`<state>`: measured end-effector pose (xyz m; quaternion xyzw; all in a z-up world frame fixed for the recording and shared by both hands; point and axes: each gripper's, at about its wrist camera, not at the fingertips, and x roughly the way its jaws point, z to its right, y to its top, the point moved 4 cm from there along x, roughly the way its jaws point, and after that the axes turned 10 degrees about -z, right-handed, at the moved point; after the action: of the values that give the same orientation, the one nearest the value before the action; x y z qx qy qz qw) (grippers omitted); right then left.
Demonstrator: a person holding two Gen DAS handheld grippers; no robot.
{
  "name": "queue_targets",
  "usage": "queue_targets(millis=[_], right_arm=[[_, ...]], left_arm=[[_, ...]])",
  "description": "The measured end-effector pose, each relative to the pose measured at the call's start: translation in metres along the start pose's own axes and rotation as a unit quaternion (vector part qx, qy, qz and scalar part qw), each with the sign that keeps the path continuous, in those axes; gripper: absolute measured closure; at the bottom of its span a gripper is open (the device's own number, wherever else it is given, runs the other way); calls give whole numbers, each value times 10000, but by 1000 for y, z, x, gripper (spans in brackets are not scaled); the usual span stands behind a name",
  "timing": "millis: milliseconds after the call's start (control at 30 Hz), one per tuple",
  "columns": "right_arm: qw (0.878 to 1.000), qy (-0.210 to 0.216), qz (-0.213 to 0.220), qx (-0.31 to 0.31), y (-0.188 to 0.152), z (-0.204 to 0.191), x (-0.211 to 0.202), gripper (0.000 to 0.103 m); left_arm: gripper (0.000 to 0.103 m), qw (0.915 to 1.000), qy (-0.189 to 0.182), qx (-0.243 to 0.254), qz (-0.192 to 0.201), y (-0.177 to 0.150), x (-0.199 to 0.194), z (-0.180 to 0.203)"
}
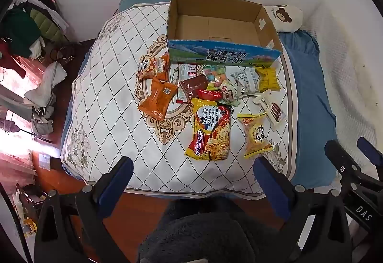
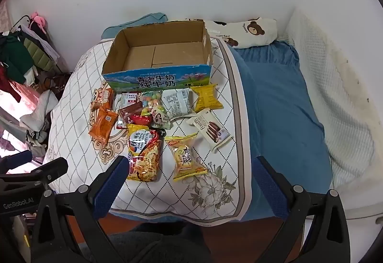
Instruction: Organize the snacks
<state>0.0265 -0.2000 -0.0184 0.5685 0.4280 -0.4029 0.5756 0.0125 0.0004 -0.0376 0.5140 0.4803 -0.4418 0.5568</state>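
An open brown cardboard box with a blue printed milk label (image 1: 222,31) sits at the upper middle of the frame on a white quilted bed cover with a diamond pattern (image 1: 115,95), its inside bare. Just below the box, in the centre of the frame, lie the snack packets, some overlapping: two orange wrapped packs (image 1: 156,98) at left, one large yellow and red noodle packet (image 1: 210,131), one yellow cake packet (image 1: 256,135), one white wafer-stick packet (image 1: 270,108), one small yellow bag (image 1: 267,79), one white bag (image 1: 246,80), and a tangled middle clump of about five small packs whose exact count I cannot tell. The left tongs (image 1: 191,181) hang at the bottom of the frame with their blue pads spread wide, holding nothing; the right tongs (image 2: 191,179) do likewise, spread apart and bare, above the near edge of the bed. Risks, as I judge them: the soft bed may give under a grasp, slick wrappers may slip, a pinch in the clump may lift two packs, and a hard squeeze may crush the noodles.
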Motion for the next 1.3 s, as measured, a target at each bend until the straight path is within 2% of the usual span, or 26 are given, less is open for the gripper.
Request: queue_targets(millis=[100,233,1300], right_arm=[[10000,-46,67,-18,-5,-6,-5,0],[9997,157,-146,65,0,0,0,0],[9997,153,-206,58,2,-12,5,0]], left_arm=[[0,10000,17,5,-3,-1,0,1],[0,10000,-16,1,-16,1,-4,-3],[0,10000,-12,34,8,6,1,-14]])
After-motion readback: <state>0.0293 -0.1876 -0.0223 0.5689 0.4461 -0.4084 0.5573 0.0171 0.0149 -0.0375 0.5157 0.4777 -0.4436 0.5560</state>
